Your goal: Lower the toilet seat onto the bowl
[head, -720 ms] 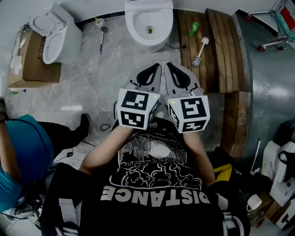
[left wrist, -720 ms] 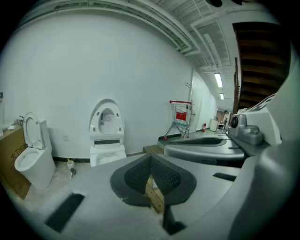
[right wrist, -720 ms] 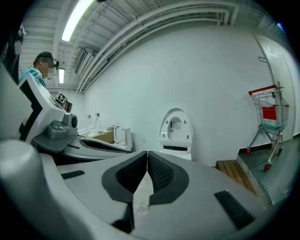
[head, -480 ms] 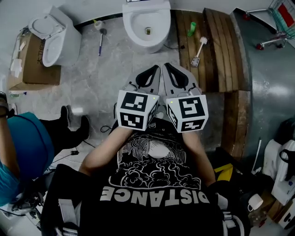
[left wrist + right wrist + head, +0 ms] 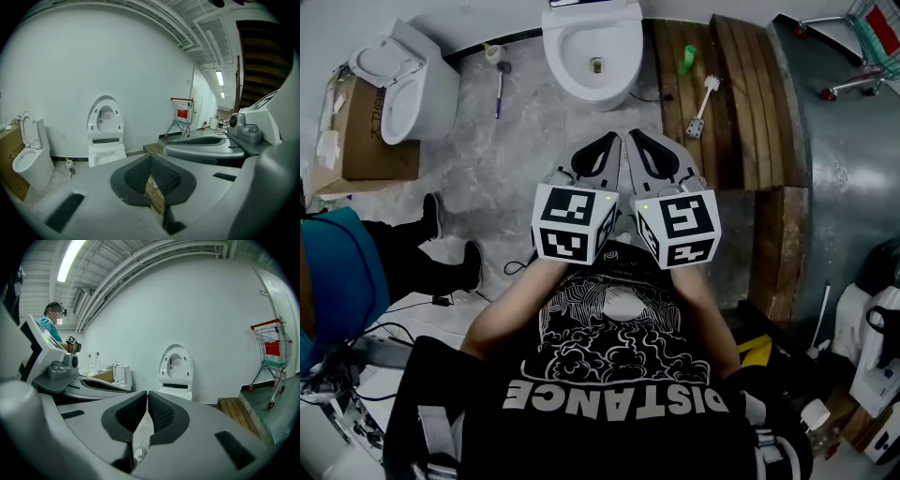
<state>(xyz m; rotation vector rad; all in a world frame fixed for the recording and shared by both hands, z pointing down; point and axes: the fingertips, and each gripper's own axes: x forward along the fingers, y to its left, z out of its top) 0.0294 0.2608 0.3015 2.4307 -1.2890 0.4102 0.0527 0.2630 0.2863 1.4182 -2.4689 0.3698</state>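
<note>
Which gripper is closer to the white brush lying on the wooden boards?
Right. In the head view the right gripper is down and to the left of the white brush, not touching it. The left gripper sits on the right gripper's far side, farther away.

**White-walled room with a tiled floor**

A plain white wall (image 5: 61,61) curves up to a ceiling lined with pipes (image 5: 150,256) and a lit strip light (image 5: 70,258). The floor (image 5: 516,150) is grey marbled tile. A dark wooden platform (image 5: 741,103) lies along its right edge, with smooth grey flooring (image 5: 848,178) beyond. A red shopping trolley (image 5: 182,112) stands there. A cardboard box (image 5: 361,141) sits at the tiles' far left.
</note>
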